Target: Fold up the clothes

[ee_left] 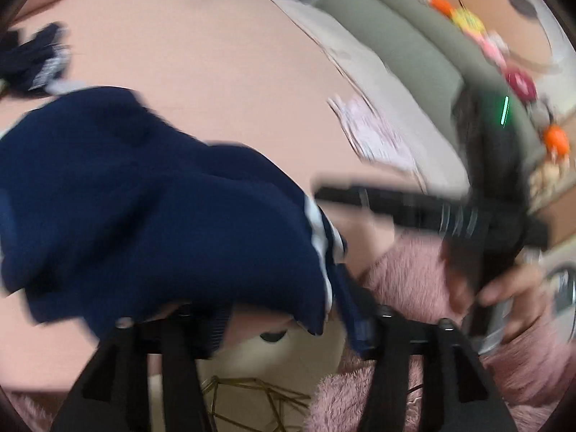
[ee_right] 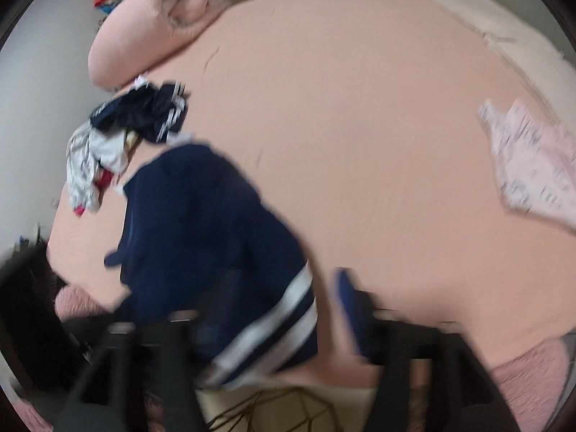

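Navy garment (ee_right: 216,252) draped over right gripper (ee_right: 277,327), on bed (ee_right: 360,108)

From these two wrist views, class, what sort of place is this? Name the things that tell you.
Most likely a bedroom. A wide bed with a peach sheet fills both views, a rolled pink blanket lies at its far end, and a pile of loose clothes sits beside the navy garment being handled.

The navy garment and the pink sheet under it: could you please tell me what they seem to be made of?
The navy garment looks like soft, matte knit or jersey fabric: it drapes in loose folds, with white stripes near one edge. The pink sheet looks like smooth, matte woven cloth, stretched flat with faint creases. Blur leaves the exact fibre open.
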